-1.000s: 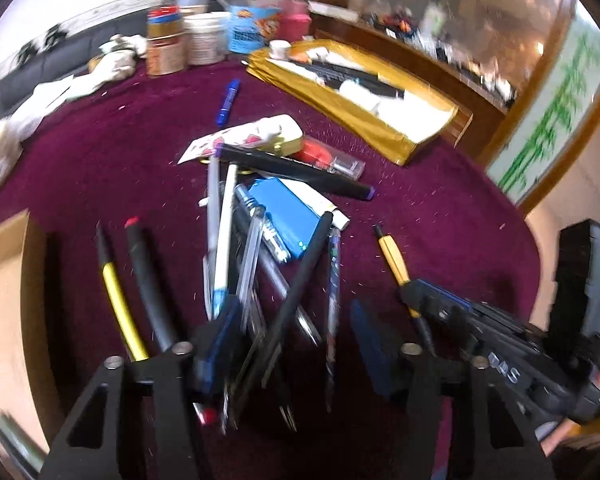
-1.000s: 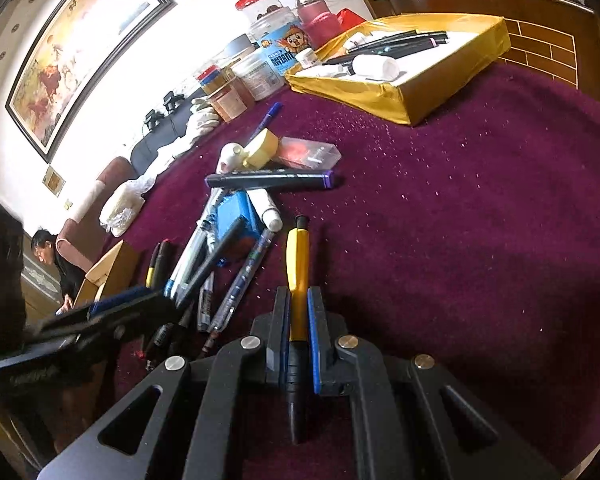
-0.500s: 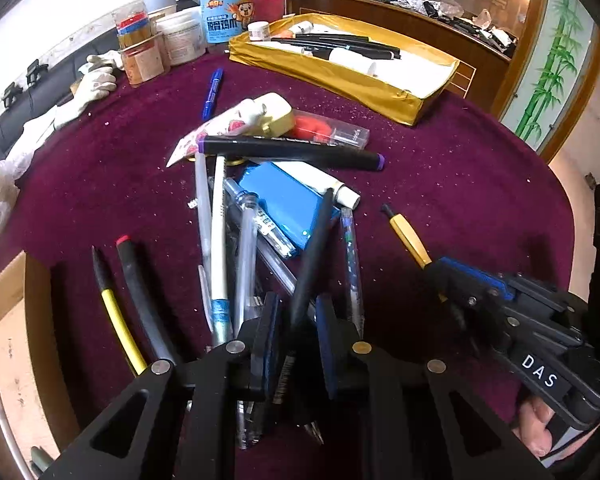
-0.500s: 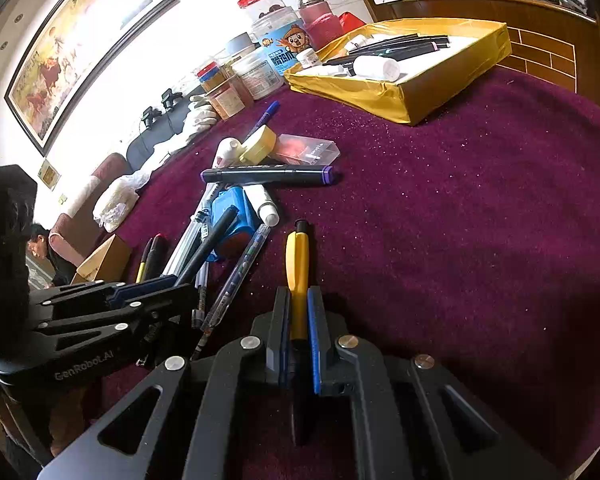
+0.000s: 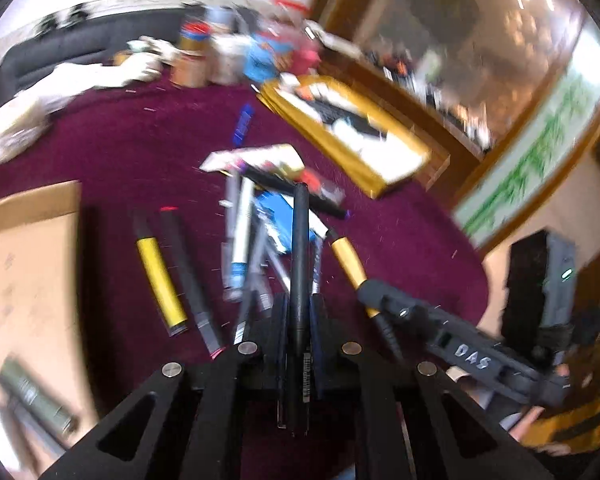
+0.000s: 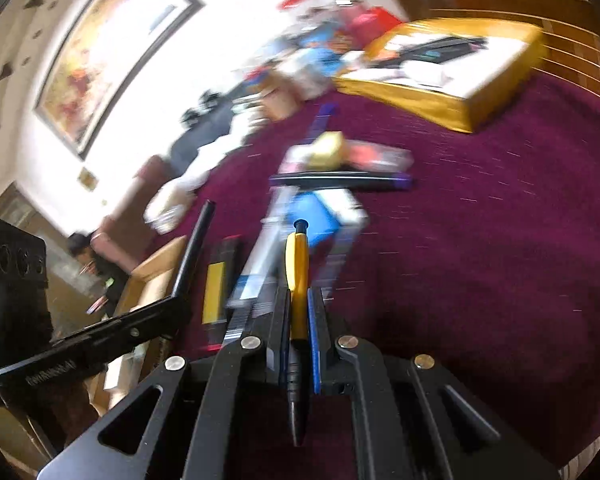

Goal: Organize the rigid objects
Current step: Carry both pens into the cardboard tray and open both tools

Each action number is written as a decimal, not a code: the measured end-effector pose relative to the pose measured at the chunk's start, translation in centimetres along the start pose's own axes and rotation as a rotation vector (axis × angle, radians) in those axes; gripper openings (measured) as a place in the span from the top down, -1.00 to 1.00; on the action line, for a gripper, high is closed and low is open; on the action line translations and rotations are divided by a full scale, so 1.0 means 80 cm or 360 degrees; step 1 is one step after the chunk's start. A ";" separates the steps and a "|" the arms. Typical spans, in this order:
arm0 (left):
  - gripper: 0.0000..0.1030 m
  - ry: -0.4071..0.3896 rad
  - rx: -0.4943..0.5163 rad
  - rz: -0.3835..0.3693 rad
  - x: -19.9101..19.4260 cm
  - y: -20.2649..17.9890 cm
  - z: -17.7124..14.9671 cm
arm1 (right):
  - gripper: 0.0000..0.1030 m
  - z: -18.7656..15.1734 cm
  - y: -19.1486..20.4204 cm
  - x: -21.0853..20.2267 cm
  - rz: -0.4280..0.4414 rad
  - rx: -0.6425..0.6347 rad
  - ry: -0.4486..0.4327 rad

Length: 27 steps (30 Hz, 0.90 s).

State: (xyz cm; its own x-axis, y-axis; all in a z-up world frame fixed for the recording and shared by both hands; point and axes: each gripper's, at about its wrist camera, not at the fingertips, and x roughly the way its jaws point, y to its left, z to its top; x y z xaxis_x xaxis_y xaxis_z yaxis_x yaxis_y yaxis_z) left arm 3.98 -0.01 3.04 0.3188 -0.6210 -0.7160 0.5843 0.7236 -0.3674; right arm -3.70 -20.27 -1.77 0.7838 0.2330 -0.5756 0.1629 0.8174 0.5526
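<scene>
My left gripper [image 5: 299, 312] is shut on a long black pen [image 5: 300, 256] and holds it above a pile of pens [image 5: 252, 248] on the maroon tablecloth. My right gripper [image 6: 299, 308] is shut on a yellow pen [image 6: 298, 276] with a black tip; it also shows in the left wrist view [image 5: 348, 258], held by the right gripper [image 5: 374, 292] to the right of mine. The left gripper and its black pen [image 6: 192, 252] appear at the left of the right wrist view. Both views are motion-blurred.
A yellow-black pen [image 5: 156, 276] and a black pen [image 5: 186, 276] lie left of the pile. A cardboard box [image 5: 24, 280] sits at the left. A gold tray [image 5: 352, 136] holds items at the back right. Jars [image 5: 224, 60] stand at the far edge.
My left gripper closed on the long black pen and lifted it from the pile. My right gripper lifted with the yellow pen. Both cameras swung.
</scene>
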 end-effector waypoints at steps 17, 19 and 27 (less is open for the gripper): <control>0.82 -0.0069 -0.0750 0.0588 -0.112 0.285 -0.005 | 0.85 -0.068 0.286 0.182 0.0426 -0.0613 0.0622; 0.82 -0.0026 -0.0775 0.0593 -0.101 0.294 -0.006 | 0.85 -0.071 0.294 0.198 0.0370 -0.0636 0.0634; 0.82 0.0071 -0.0855 0.0559 -0.070 0.314 -0.002 | 0.85 -0.080 0.292 0.229 0.0196 -0.0647 0.0736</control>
State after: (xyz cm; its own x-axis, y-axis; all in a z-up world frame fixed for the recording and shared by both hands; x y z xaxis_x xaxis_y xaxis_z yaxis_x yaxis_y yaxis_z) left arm 16.75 21.71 -2.27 0.3853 -0.3149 -0.8674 -0.0081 0.9388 -0.3444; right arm 10.65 6.43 -3.27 0.4272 0.4677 -0.7738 -0.2244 0.8839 0.4104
